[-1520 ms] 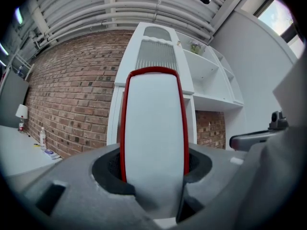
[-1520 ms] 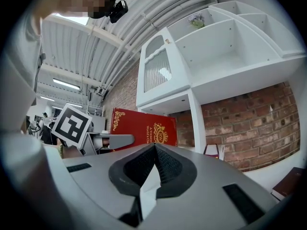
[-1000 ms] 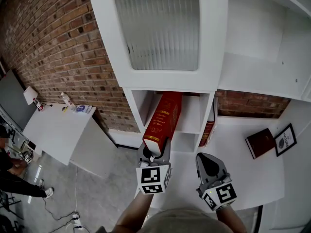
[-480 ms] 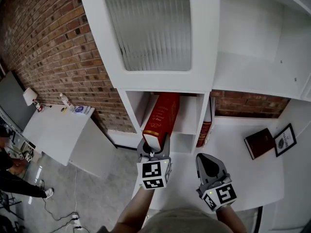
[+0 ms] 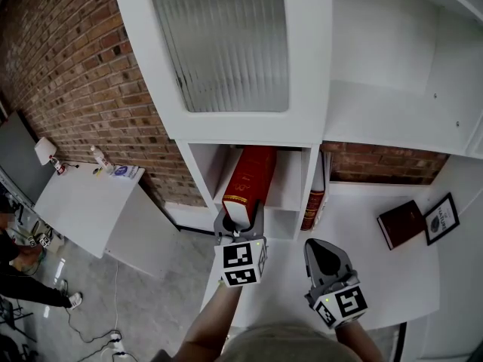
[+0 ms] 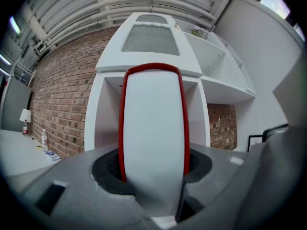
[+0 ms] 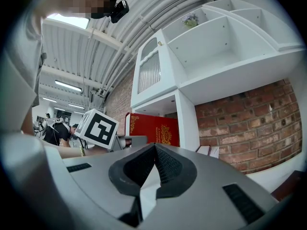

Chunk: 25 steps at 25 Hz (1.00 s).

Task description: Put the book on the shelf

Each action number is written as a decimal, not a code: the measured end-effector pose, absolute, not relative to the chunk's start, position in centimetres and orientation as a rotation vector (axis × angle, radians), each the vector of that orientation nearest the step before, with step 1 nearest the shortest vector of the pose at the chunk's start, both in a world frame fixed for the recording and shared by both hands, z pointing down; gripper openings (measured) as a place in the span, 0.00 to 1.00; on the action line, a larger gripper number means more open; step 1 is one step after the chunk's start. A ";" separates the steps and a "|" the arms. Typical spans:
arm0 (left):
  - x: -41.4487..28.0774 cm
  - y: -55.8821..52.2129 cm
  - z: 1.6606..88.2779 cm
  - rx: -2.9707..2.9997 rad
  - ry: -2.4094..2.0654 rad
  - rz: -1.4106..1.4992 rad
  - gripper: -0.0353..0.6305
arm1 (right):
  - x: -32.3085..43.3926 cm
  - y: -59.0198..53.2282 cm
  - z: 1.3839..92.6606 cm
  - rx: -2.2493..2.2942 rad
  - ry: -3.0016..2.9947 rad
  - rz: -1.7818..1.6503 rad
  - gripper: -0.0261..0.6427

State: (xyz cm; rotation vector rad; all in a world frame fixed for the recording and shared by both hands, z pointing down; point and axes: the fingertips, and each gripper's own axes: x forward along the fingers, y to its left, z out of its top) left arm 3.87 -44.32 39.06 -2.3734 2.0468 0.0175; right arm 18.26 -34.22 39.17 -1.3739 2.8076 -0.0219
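A thick red book with gold print stands upright, its far end inside the middle compartment of the white shelf unit. My left gripper is shut on its near end. In the left gripper view the book's white page edge, framed by the red cover, fills the gap between the jaws. My right gripper hangs to the right of the left one, below the shelf, shut with nothing in it. From the right gripper view the red book's cover shows beside the left gripper's marker cube.
Another red book leans in the alcove to the right. A dark brown book and a framed picture lie on the white desk. A ribbed glass door is above. A white table and a person are at the left.
My left gripper has moved up and forward, carrying the red book deeper into the middle compartment. The right gripper has stayed where it was.
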 end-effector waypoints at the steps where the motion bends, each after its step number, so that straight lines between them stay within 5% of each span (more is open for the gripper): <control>1: 4.0 -44.5 39.1 -2.371 2.048 0.017 0.39 | 18.4 -34.2 39.2 -1.373 2.808 -0.021 0.05; 25: 5.4 -49.1 39.0 -2.373 2.038 0.016 0.40 | 18.9 -34.4 39.6 -1.385 2.810 -0.040 0.05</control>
